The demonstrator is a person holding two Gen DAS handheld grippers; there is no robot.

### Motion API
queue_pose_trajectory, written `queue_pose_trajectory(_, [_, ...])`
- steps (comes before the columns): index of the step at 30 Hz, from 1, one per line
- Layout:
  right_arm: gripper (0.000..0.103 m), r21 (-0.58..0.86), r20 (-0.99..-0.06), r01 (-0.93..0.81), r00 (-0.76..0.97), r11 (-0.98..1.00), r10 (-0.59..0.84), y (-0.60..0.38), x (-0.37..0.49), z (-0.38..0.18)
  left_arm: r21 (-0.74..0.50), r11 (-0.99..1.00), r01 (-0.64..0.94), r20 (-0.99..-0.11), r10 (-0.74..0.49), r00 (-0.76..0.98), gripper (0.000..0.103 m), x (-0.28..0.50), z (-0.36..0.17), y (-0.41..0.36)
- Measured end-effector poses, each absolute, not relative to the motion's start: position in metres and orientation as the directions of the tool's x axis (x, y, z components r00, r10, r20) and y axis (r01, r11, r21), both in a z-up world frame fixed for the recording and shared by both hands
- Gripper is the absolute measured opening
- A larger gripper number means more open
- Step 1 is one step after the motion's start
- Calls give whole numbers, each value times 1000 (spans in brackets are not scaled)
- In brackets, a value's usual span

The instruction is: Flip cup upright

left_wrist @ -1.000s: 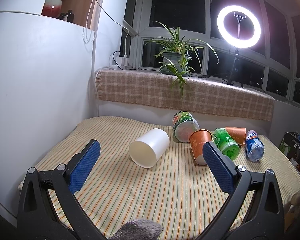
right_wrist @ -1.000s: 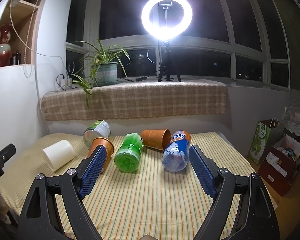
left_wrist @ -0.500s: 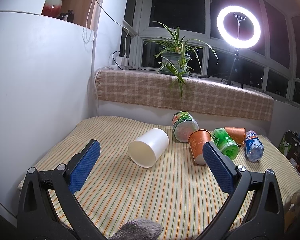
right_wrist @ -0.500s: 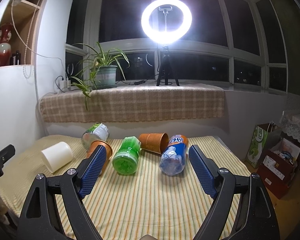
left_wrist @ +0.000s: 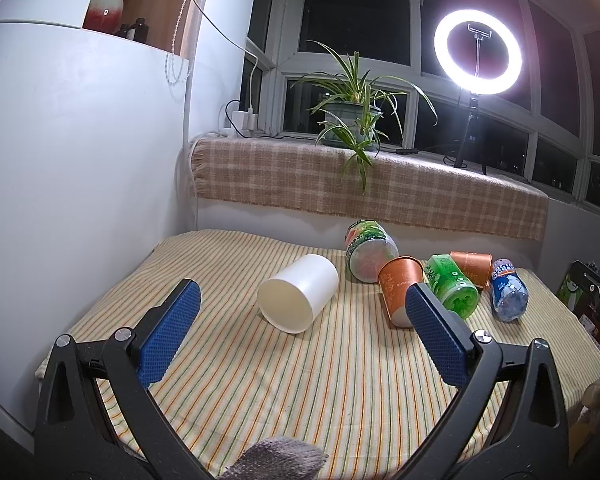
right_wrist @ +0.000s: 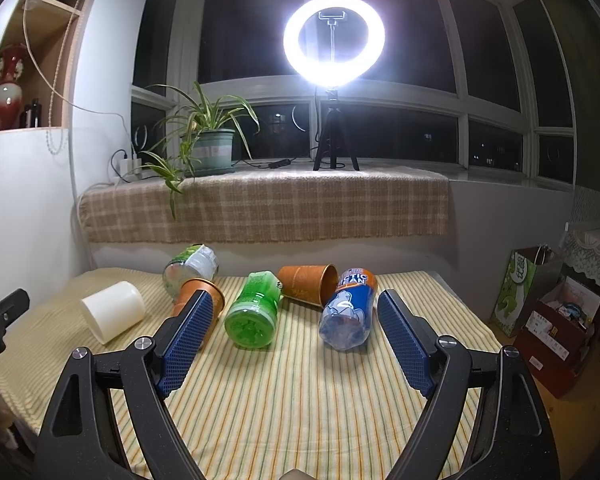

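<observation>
Several cups lie on their sides on the striped table. In the left wrist view a white cup lies ahead of centre, then a clear green-labelled cup, an orange cup, a green cup, a second orange cup and a blue cup. My left gripper is open and empty, just short of the white cup. My right gripper is open and empty, short of the green cup and blue cup. The white cup lies to its left.
A striped cloth covers the table. A plaid-covered window ledge runs behind it with a potted plant and a ring light. A white wall stands at the left. Bags and boxes sit on the floor at the right.
The right wrist view has shifted slightly; the cups sit a little lower and further left in it. The left wrist view barely changes. No cup has moved.
</observation>
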State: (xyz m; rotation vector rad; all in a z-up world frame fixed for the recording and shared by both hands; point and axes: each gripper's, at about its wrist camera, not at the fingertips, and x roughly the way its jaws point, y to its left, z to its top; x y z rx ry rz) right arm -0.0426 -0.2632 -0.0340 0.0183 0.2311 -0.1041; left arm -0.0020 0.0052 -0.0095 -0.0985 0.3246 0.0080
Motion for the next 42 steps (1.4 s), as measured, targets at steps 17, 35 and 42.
queue_pose_trajectory(17, [84, -4, -238, 89, 967, 996, -88, -259, -38, -39, -97, 995, -29, -331, -4, 944, 103, -1, -18, 8])
queue_pose_trajectory(35, [84, -27, -286, 26, 958, 999, -33, -246, -17, -41, -83, 996, -33, -369, 0, 930, 103, 5, -21, 18])
queue_pose_trajectory(42, [85, -6, -328, -27, 945, 1000, 24, -241, 1, -42, -66, 998, -25, -420, -5, 908, 103, 14, -20, 27])
